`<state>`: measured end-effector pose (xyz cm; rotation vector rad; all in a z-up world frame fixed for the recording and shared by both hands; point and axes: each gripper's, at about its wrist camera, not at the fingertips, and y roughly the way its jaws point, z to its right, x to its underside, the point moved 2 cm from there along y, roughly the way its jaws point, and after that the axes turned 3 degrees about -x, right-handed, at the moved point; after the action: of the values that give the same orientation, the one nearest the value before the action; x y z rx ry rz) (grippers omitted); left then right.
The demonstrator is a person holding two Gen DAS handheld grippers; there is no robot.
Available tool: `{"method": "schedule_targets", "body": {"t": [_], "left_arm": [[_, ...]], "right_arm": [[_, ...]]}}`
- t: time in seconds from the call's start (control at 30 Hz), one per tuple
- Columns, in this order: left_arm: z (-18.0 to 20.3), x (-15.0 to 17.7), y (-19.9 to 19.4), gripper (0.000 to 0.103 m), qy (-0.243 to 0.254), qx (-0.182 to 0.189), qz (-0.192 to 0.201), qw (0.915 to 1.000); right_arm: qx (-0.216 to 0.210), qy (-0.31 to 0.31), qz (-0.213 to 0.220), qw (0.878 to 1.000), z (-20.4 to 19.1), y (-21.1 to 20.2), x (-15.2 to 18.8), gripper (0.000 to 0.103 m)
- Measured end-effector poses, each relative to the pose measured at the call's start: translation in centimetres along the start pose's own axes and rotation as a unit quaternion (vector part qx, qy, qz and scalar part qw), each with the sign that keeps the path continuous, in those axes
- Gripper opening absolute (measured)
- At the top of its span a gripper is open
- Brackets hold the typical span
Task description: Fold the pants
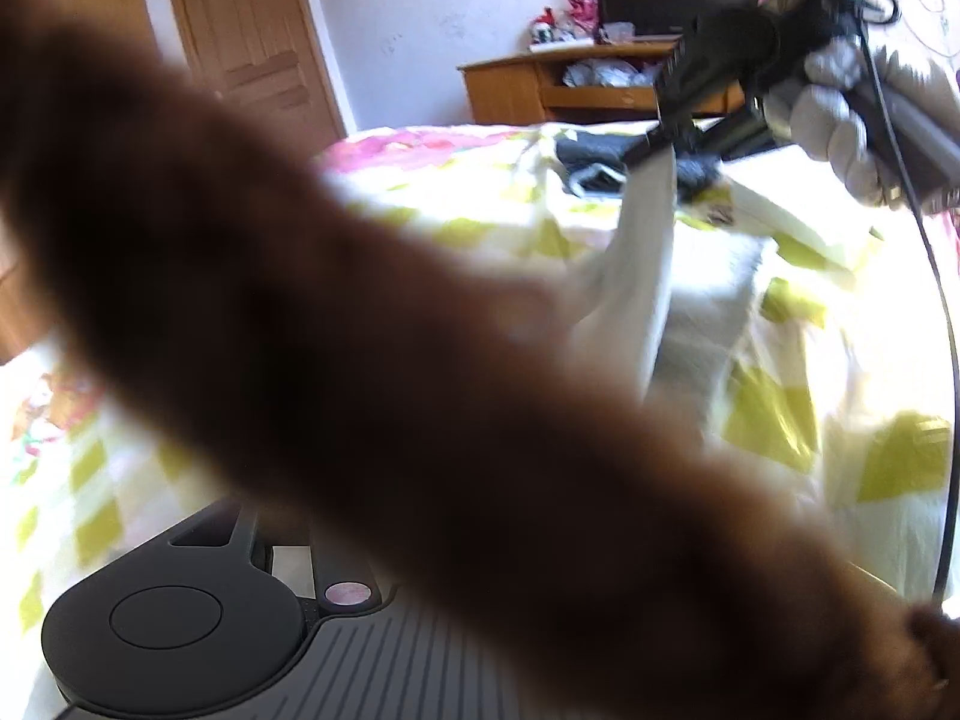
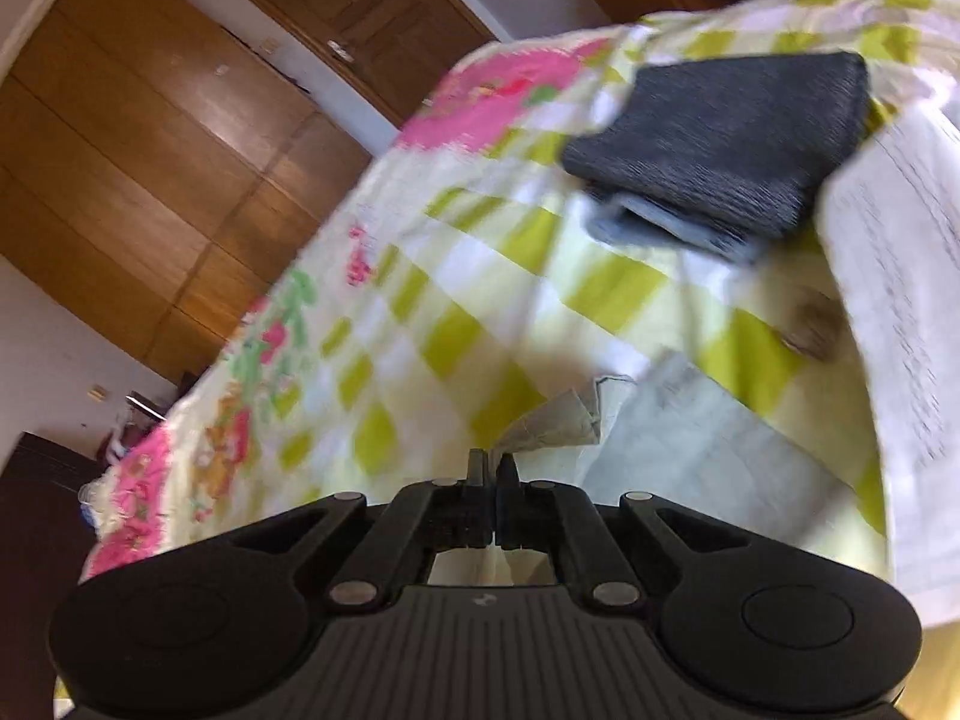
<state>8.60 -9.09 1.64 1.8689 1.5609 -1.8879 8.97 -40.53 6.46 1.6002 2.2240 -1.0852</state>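
Observation:
The white pants (image 1: 654,276) lie on the bed and rise in a peak to my right gripper (image 1: 651,147), held by a grey-gloved hand (image 1: 840,114). In the right wrist view the right gripper (image 2: 493,462) is shut on a crumpled corner of the pants (image 2: 558,420), and pale cloth (image 2: 690,438) trails down to the sheet. A blurred brown band (image 1: 420,390) very close to the lens crosses the left wrist view. It hides my left gripper's fingers, so only the gripper's body (image 1: 180,618) shows.
The bed sheet (image 2: 468,276) is checked yellow-green with pink flowers. A folded dark grey garment (image 2: 732,132) lies at the far side, also visible as the dark garment (image 1: 588,162). White fabric (image 2: 900,300) stands at the right. A wooden TV stand (image 1: 540,84) and wardrobe (image 2: 150,138) lie beyond. A black cable (image 1: 942,360) hangs at the right.

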Motion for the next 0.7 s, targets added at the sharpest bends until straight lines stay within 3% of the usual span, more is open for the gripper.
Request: {"method": "schedule_targets", "body": {"t": [0.07, 0.13, 0.2, 0.3, 0.37, 0.63, 0.7], "left_arm": [[-0.5, -1.0, -1.1, 0.049, -0.003, -0.006, 0.015, 0.9999], [-0.5, -1.5, -1.7, 0.049, -0.005, -0.004, 0.025, 0.9997], [0.1, -1.3, -1.3, 0.050, -0.008, 0.006, 0.021, 0.9997], [1.7, 0.2, 0.7, 0.050, -0.002, 0.025, -0.013, 0.9996], [2.8, 1.2, 1.6, 0.050, 0.005, 0.035, -0.033, 0.9988], [4.1, 1.3, 1.8, 0.050, 0.019, 0.046, -0.038, 0.9980], [3.9, 1.3, 2.0, 0.050, 0.014, 0.046, -0.039, 0.9981]], "right_arm": [[-0.045, -0.005, 0.029, 0.999, -1.8, -2.1, -1.2, 0.020], [-0.052, -0.003, 0.043, 0.998, -1.3, -3.8, -1.0, 0.020], [-0.014, 0.010, 0.033, 0.999, 1.2, -3.9, 0.5, 0.020], [0.071, 0.049, -0.019, 0.996, 6.8, -1.6, 3.0, 0.020], [0.103, 0.065, -0.022, 0.992, 9.3, -1.2, 3.8, 0.020], [0.100, 0.056, -0.013, 0.993, 10.0, -2.4, 3.8, 0.020], [0.120, 0.040, -0.003, 0.992, 10.1, -2.4, 3.8, 0.021]]}}
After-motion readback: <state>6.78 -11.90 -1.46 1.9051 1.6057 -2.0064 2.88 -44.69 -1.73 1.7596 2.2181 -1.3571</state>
